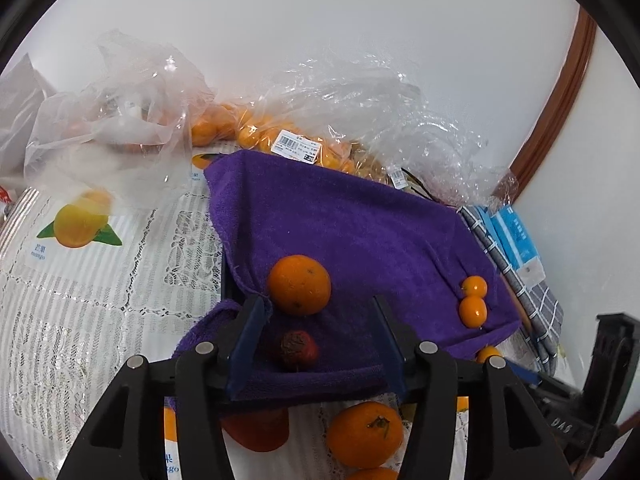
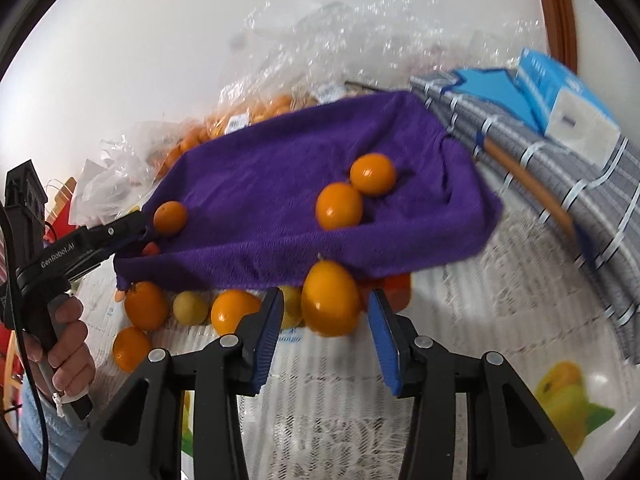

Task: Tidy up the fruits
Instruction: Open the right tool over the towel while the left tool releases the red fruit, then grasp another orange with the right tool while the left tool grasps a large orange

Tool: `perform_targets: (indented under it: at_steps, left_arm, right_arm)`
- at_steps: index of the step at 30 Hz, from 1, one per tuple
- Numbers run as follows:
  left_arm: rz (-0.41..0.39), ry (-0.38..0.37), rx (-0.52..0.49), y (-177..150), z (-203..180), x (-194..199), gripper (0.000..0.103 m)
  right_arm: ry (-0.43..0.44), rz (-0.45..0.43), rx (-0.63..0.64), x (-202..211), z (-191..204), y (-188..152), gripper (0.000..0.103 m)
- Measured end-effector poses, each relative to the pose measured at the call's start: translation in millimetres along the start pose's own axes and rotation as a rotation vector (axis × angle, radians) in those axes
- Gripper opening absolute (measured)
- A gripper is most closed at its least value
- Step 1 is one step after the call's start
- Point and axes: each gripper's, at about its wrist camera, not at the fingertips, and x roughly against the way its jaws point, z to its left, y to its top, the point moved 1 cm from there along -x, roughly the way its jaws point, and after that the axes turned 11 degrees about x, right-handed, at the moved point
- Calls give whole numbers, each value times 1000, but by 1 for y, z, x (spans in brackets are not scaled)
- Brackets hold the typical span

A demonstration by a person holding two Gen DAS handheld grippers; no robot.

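Note:
A purple towel [image 1: 360, 232] lies draped over a raised tray. On it rest a large orange [image 1: 298, 285], a dark red wrinkled fruit [image 1: 298, 350] and two small oranges [image 1: 473, 300]. My left gripper [image 1: 318, 334] is open around the red fruit, and neither pad touches it. In the right wrist view my right gripper [image 2: 325, 330] is open in front of the towel [image 2: 280, 184]. An oval orange fruit [image 2: 330, 298] sits between its fingertips with a gap on each side. The left gripper [image 2: 140, 228] shows there at the towel's left corner, held by a hand [image 2: 68, 332].
Several loose oranges [image 2: 146, 305] and a yellowish fruit [image 2: 191, 307] lie on the lace tablecloth [image 2: 320, 400] below the towel's front edge. Clear plastic bags of oranges [image 1: 296, 140] crowd the back by the wall. A grey checked cloth [image 2: 540, 168] and a blue tissue pack [image 2: 568, 96] sit to the right.

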Motion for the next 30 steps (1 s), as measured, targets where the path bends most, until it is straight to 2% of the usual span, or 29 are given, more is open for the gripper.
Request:
perform_targets:
  at_steps: [3,4,8,14,18,21,26,30]
  left_arm:
    - [0,-5,20,2,2,1,53]
    - [-1,-10,27,3,3,3,53]
    - [-22,-12,24,4,2,7,55]
    - [-17,-22,19,3,-2,7,55]
    - [-34,-30,12,4,-4,13,56]
    - [-60,-33,3,2,-3,18,61]
    - [-53,-20,-2,1,-1,14,61]
    - [-59,-8,-15,0,-3,16,61]
  right_arm:
    - [11,-3,-11,-3,-1,-1,37]
    - [5,-1,-22,-3,-4,-2,32]
    - [2,-12,-47,5,-11,-4,32]
    - [-76,1,16,30,-7,-15,32]
    - [-99,23,48,21,-2,-24,32]
    - [-96,24,35,13,0,-27,33]
    - [-156,14,74,10,8,-26,32]
    - [-168,-11,28,17,-1,-28,32]
